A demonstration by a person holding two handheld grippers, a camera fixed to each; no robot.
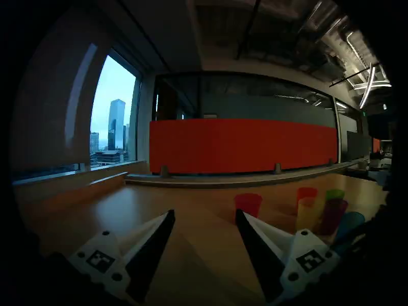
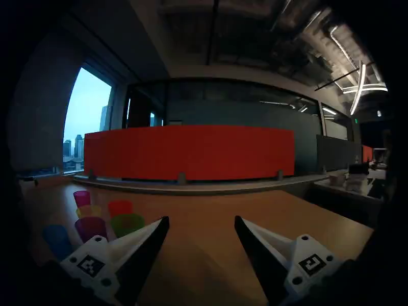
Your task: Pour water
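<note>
Jaws wide and empty on your left gripper [image 1: 204, 212] and right gripper [image 2: 201, 219]; cups [image 2: 91, 227] at the right's eight o'clock.

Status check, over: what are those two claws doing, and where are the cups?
Left gripper and right gripper: jaws open, empty. Coloured cups grouped on table, untouched. Approach unobstructed.

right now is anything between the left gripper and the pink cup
No. In the left gripper view, bare wooden table runs from the open left gripper to the pink cup; the other cups stand off to the side.
</note>
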